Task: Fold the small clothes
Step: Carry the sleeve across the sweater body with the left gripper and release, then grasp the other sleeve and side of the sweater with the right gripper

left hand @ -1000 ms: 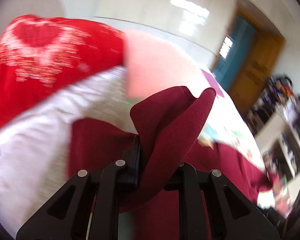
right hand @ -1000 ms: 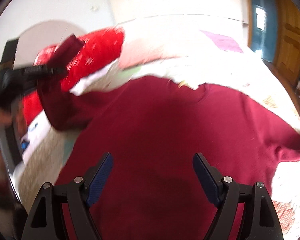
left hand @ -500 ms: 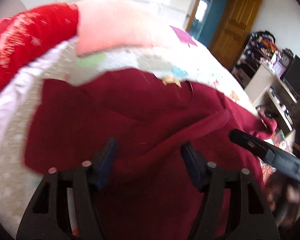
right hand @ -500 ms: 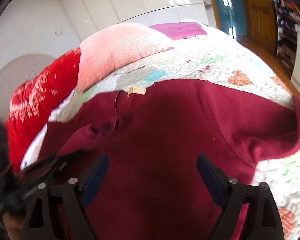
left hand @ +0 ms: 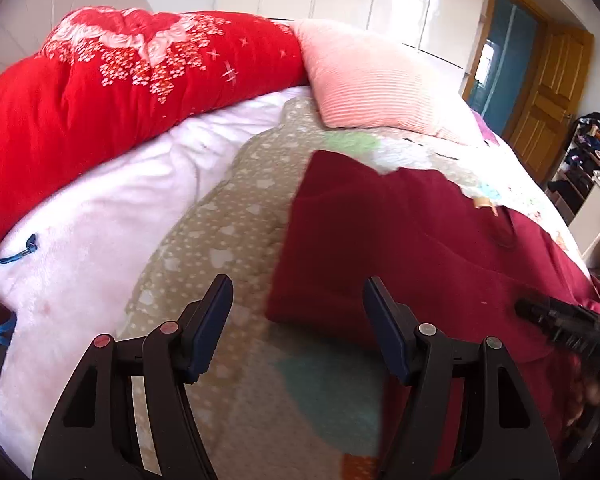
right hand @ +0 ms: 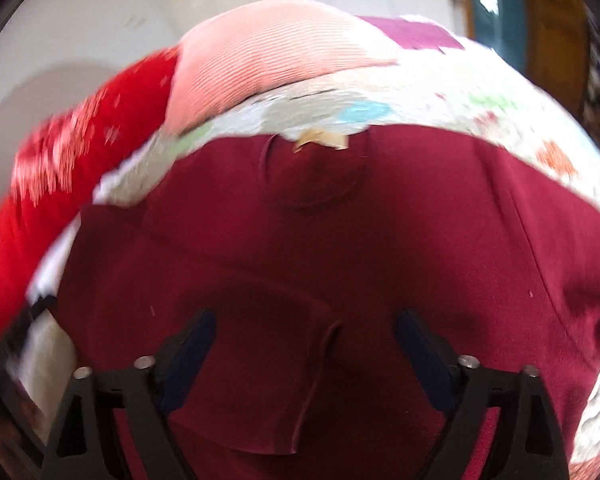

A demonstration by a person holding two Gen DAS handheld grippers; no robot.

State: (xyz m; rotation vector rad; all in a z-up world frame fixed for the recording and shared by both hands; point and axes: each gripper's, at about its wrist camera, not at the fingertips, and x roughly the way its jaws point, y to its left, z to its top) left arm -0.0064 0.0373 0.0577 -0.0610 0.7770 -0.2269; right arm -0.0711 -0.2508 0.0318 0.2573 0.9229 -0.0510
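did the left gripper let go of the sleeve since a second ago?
Yes. The left gripper stands open and empty; the sleeve lies folded over the maroon shirt, below the pink pillow.

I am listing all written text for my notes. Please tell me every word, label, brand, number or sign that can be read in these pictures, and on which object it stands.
None can be read.
The tan neck tag on the maroon shirt: too blurred to tell if it bears print.
The red quilt: only a white flower and star pattern, no letters.
The pink pillow and the patterned bedspread: no writing.
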